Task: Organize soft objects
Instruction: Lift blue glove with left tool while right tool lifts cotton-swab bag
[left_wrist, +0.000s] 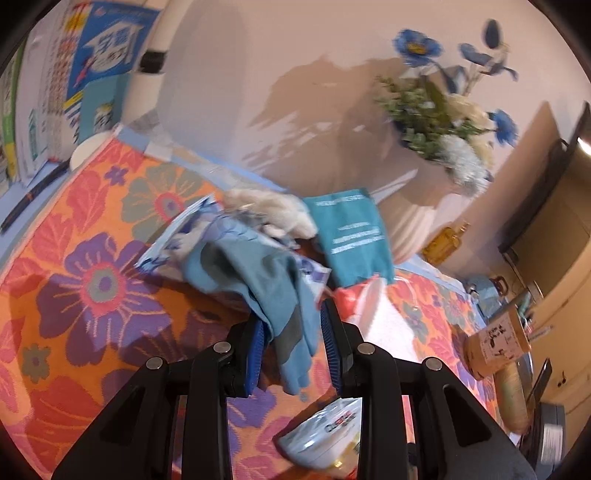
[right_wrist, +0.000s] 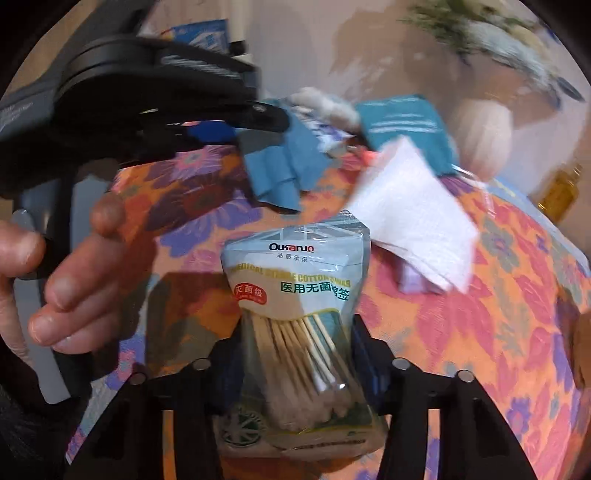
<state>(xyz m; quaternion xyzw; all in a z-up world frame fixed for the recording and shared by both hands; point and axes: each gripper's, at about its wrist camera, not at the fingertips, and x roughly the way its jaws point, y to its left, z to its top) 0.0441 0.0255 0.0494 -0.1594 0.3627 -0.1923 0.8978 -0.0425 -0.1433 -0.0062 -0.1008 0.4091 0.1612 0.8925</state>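
Observation:
My left gripper (left_wrist: 291, 325) has a blue cloth (left_wrist: 258, 273) hanging between its blue pads; the jaws stand apart, and whether they pinch it is unclear. The cloth (right_wrist: 280, 173) and left gripper (right_wrist: 221, 122) also show in the right wrist view. Behind lie a blue-white packet (left_wrist: 173, 240), white fluff (left_wrist: 273, 210) and a teal pouch (left_wrist: 351, 240). My right gripper (right_wrist: 299, 332) is shut on a bag of cotton swabs (right_wrist: 295, 288), held above the floral tablecloth (right_wrist: 517, 295). The bag (left_wrist: 325, 435) shows low in the left wrist view. A white tissue (right_wrist: 413, 221) lies to the right.
A vase of blue and white flowers (left_wrist: 436, 125) stands at the back by the wall. A yellow bottle (left_wrist: 443, 240) and a brown box (left_wrist: 495, 343) stand on the right. Posters (left_wrist: 92, 66) hang at the left. The person's hand (right_wrist: 74, 280) holds the left gripper.

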